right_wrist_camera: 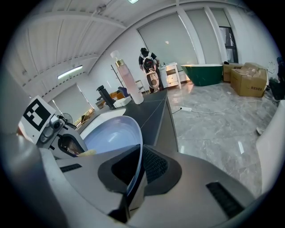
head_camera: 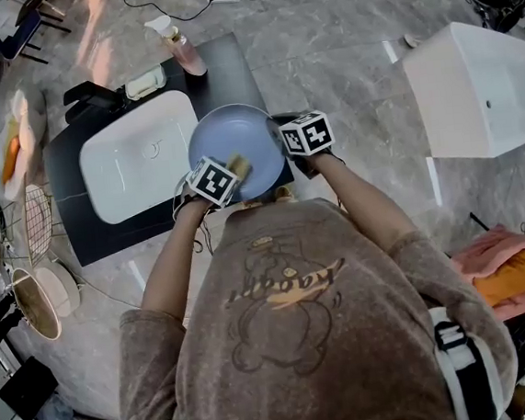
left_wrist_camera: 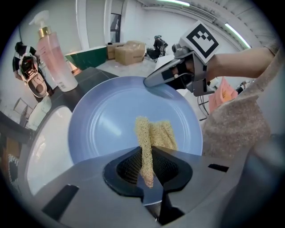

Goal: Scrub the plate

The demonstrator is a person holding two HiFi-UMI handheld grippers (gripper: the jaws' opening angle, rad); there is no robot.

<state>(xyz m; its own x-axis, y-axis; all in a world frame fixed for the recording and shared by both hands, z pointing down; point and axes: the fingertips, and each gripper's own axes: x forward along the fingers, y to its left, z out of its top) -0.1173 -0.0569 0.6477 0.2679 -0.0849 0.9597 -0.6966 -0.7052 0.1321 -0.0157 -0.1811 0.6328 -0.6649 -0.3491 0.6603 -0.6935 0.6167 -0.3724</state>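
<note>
1. Grey marble floor (head_camera: 349, 48) lies all around a dark bench (head_camera: 226, 69), and a white sink basin (head_camera: 138, 161) is set into the bench.
2. The blue plate (left_wrist_camera: 111, 120) is held over the near corner of the bench, just to the right of the basin. I cannot tell if its underside rests on the bench.
3. The right claw (right_wrist_camera: 136, 171) is almost closed and grips the rim of the plate. It sits on the far edge, across the plate from the left claw (left_wrist_camera: 147, 164).
4. The left claw is pinched on a yellow scrub sponge (left_wrist_camera: 156, 133). The sponge sticks out ahead of its tips and lies on the face of the plate, low and near the middle.
5. To scrub well, I think the sponge must press flat on the plate and go in circles from the middle to the rim. The right claw should hold firm, so that the plate does not swing.
6. Only a thin fold of the sponge is between the jaws, so strong sideways rubbing could pull it out.
7. The tips of the right claw cover a part of the rim. The sponge cannot clean there unless the grip changes place.
8. A pink pump bottle (head_camera: 184, 50) and a soap dish (head_camera: 146, 82) stand beyond the plate, well apart from both claws. They do not block the work.
</note>
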